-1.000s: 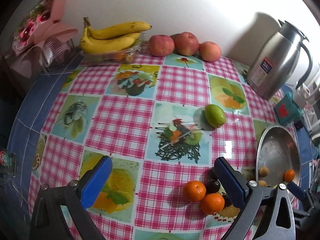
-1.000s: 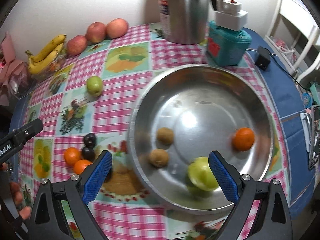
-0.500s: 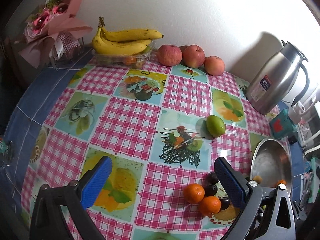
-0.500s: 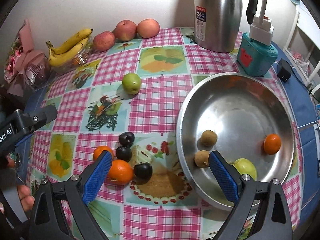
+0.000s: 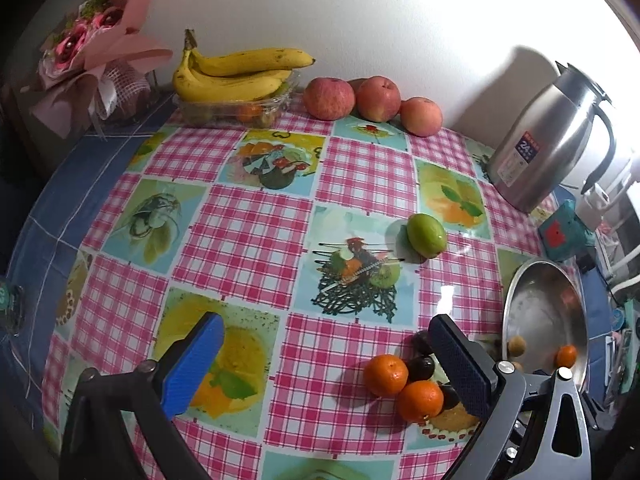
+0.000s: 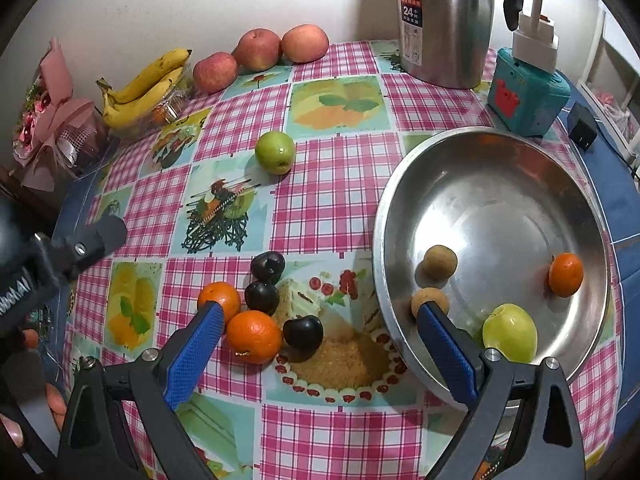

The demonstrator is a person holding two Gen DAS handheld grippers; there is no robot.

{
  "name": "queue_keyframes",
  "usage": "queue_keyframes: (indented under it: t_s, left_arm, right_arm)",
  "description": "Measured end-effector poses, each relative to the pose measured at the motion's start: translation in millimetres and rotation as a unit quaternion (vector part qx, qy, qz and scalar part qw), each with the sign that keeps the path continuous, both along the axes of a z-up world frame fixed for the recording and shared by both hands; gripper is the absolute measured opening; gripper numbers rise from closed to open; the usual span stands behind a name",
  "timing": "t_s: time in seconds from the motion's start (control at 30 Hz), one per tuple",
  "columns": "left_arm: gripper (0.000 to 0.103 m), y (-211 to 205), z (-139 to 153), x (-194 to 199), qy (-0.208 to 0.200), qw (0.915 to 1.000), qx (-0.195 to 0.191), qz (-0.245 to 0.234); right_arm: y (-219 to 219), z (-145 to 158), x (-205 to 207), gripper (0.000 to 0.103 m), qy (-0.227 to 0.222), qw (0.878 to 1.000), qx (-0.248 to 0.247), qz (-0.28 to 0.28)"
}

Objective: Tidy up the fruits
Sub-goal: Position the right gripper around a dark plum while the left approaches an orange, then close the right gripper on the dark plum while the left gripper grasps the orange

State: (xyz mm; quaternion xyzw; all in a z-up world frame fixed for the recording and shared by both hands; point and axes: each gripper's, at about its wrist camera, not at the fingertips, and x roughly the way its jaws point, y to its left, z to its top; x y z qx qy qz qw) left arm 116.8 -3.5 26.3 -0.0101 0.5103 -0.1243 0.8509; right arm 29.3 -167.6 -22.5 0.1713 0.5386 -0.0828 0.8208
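I hold both the left gripper (image 5: 324,348) and right gripper (image 6: 320,334) spread wide and empty above small round oranges (image 6: 254,336) beside the steel bowl (image 6: 520,168).

In the left wrist view, the steel bowl (image 5: 545,312) is partly hidden behind the gripper's fingers (image 5: 460,364), as is one dark plum (image 5: 450,396). The fruit inside the clear box (image 5: 236,111) is indistinct.
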Motion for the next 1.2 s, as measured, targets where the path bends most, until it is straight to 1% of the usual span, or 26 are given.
queue_keyframes:
  t_s: [0.1,0.23,0.33,0.43,0.53,0.57,0.6,0.63,0.7,0.73,0.87,0.93,1.07,1.13,1.2]
  left_arm:
    - [0.103,-2.9,-3.6,0.1,0.009,1.0000,0.000,-0.003]
    - [0.103,-3.1,-13.3,1.8,0.030,0.9995,-0.001,-0.001]
    - [0.103,-3.7,-14.0,0.9,0.031,0.9994,-0.012,-0.005]
    - [0.102,-9.2,-12.8,-1.5,0.024,0.9996,-0.009,-0.013]
    - [0.102,-11.8,-12.9,-1.7,0.025,0.9995,-0.015,-0.015]
    - [0.102,-11.6,-12.7,-1.9,0.025,0.9994,-0.018,-0.015]
    - [0.102,-11.5,-12.5,-1.9,0.025,0.9994,-0.021,-0.014]
    - [0.102,-11.8,-12.2,-2.0,0.026,0.9992,-0.025,-0.015]
    - [0.102,-13.5,-13.1,-2.1,0.030,0.9990,-0.028,-0.017]
    - [0.101,-14.8,-14.3,-2.1,0.034,0.9989,-0.026,-0.018]
    - [0.087,-25.0,-27.4,-3.5,0.062,0.9972,-0.019,-0.038]
    - [0.086,-30.2,-35.9,-4.3,0.077,0.9959,-0.016,-0.045]
    - [0.078,-35.7,-50.0,-5.1,0.105,0.9930,-0.019,-0.051]
    - [0.074,-37.0,-54.2,-5.4,0.116,0.9917,-0.024,-0.051]
    - [0.072,-38.0,-57.4,-6.1,0.123,0.9907,-0.024,-0.051]
  right_arm:
    - [-0.3,-0.4,0.5,0.097,-0.001,1.000,0.007,0.001]
    - [2.9,-1.7,2.5,0.097,0.006,1.000,0.009,0.011]
    - [4.2,-1.1,4.1,0.097,-0.006,1.000,0.014,0.014]
    - [4.4,-1.9,5.1,0.097,-0.012,1.000,0.013,0.018]
    - [3.7,-1.9,5.1,0.095,-0.022,0.999,0.028,0.021]
    - [4.1,-1.4,5.3,0.093,-0.025,0.999,0.032,0.023]
    - [4.8,-1.2,5.9,0.084,-0.026,0.999,0.032,0.024]
    - [5.6,-1.7,6.3,0.069,-0.024,0.999,0.032,0.025]
    - [4.2,-4.8,6.8,0.053,-0.020,0.999,0.040,0.023]
    - [3.5,-6.3,6.6,0.053,-0.018,0.999,0.044,0.021]
    - [1.5,-10.4,6.3,0.052,-0.013,0.998,0.057,0.021]
    - [1.2,-14.6,6.7,0.052,-0.006,0.998,0.058,0.020]
    - [-0.8,-21.6,5.3,0.051,0.005,0.997,0.072,0.016]
    - [-1.1,-23.1,4.5,0.048,0.008,0.997,0.072,0.016]
    - [-1.3,-26.4,4.2,0.048,0.014,0.997,0.075,0.014]
